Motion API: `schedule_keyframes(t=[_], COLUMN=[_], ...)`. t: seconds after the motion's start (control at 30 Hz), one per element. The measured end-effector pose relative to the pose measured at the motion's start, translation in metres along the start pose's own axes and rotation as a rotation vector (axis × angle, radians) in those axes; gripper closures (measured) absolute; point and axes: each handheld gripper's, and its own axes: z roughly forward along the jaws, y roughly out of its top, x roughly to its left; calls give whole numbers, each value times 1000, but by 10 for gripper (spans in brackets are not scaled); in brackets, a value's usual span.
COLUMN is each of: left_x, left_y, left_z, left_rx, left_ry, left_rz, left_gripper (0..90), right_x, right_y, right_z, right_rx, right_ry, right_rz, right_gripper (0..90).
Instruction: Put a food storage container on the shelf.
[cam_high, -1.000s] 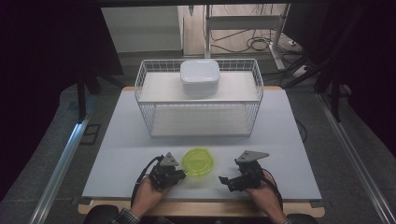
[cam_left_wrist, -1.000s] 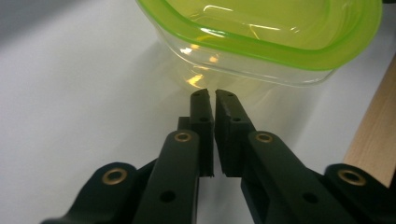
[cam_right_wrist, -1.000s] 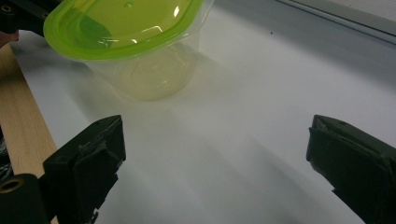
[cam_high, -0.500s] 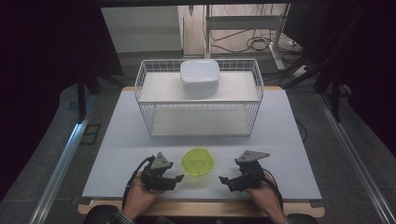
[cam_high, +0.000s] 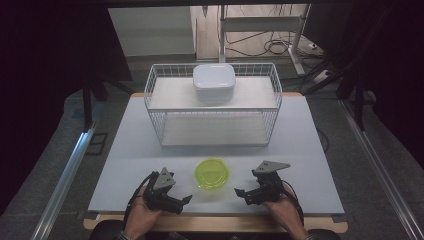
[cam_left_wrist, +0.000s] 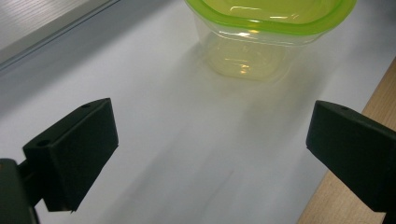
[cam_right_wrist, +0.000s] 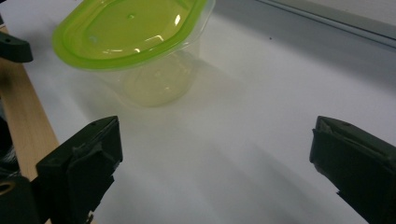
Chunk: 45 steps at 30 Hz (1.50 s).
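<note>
While your left gripper (cam_high: 186, 199) sits near the table's (cam_high: 125, 165) front edge, its jaws have just been opening and now stand wide apart, with nothing between them. Your right gripper (cam_high: 241, 192) is wide apart too, touching nothing. Between them, near both, stands the tub with the green lid (cam_high: 212, 173). Farther back sits a wire basket (cam_high: 160, 125).
</note>
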Motion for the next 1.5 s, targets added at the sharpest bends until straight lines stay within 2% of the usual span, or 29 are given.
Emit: schedule_keyframes(t=[0.13, 0.27, 0.43, 0.5, 0.63, 0.77, 1.0, 1.1, 1.27, 1.5], left_x=[3, 6, 9, 10, 12, 14, 13, 13, 12, 11], left_y=[-3, -4, -5, -6, -7, -8, -8, -8, -8, -8], left_z=[1, 0, 0, 0, 1, 2, 3, 3, 4, 4], left_rx=[-3, -17, -19, -17, -13, -3, 9, 9, 15, 17], left_ry=[-1, -2, 4, 3, 5, 2, 2, 1, -2, -5], left_rz=[-12, -30, -33, -36, -44, -48, -32, -29, -20, -14], left_gripper=[12, 9, 8, 8, 8, 8, 10, 10, 11, 13], right_x=[-2, -4, -5, -7, -13, -17, -22, -23, -30, -37], right_y=[2, 6, 14, 19, 29, 38, 54, 60, 65, 67], right_z=[1, 1, 2, 2, 3, 4, 14, 23, 38, 49], right_rx=[-14, -14, -15, -18, -19, 3, 5, 30, 68, 107], right_ry=[5, 30, 49, 66, 87, 111, 171, 200, 247, 309], right_rz=[8, 19, 36, 51, 111, 153, 167, 186, 249, 322], right_gripper=[22, 30, 35, 35, 39, 117, 258, 301, 402, 542])
